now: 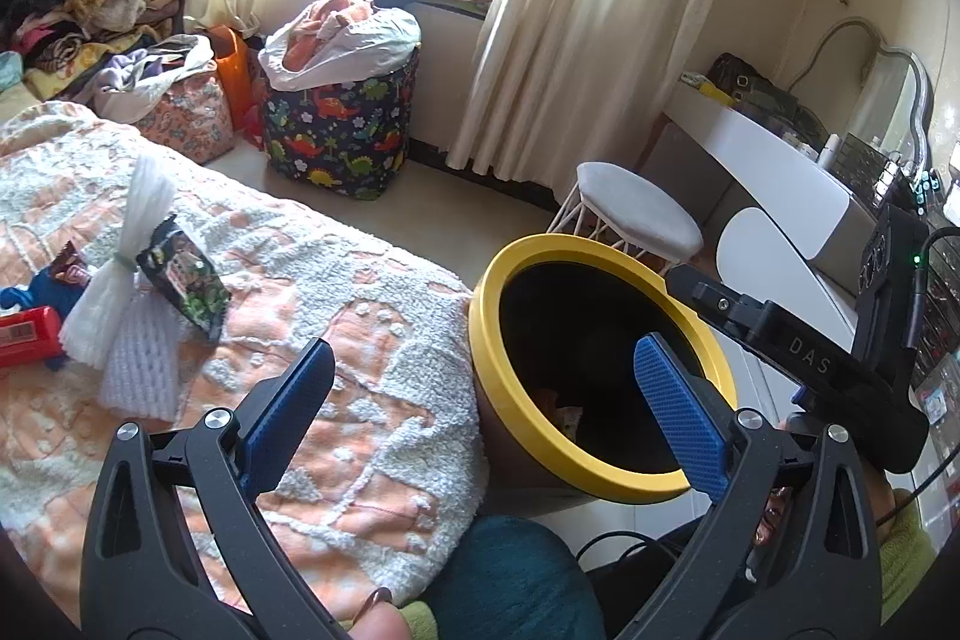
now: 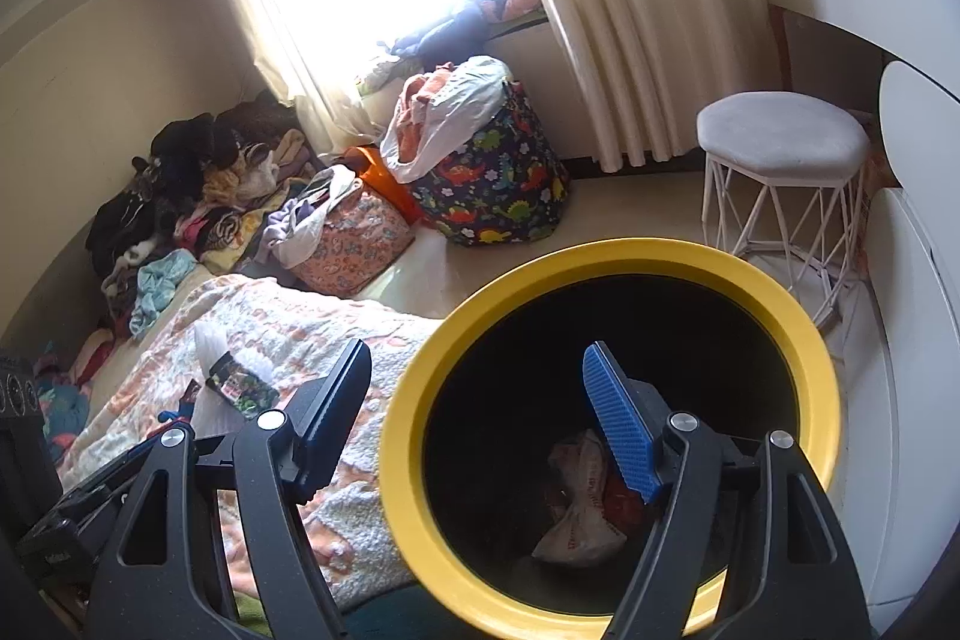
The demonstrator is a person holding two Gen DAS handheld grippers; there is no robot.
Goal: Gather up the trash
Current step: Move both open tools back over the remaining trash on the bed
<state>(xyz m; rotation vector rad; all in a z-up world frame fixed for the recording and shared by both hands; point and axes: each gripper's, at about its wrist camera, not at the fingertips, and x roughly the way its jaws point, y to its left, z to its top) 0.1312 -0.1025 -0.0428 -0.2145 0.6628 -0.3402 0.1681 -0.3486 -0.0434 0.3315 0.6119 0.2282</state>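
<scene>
- The left claw [image 1: 480,388] gaped wide and empty, the yellow-rimmed round black bin [image 1: 516,418] just right of it.
- The right claw [image 2: 480,400] also gaped wide, with crumpled wrappers [image 2: 582,496] in the bin [image 2: 414,460] beyond it.

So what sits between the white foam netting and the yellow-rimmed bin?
Only bare bedspread lies between the foam netting and the bin; the left wrist view shows it best.
</scene>
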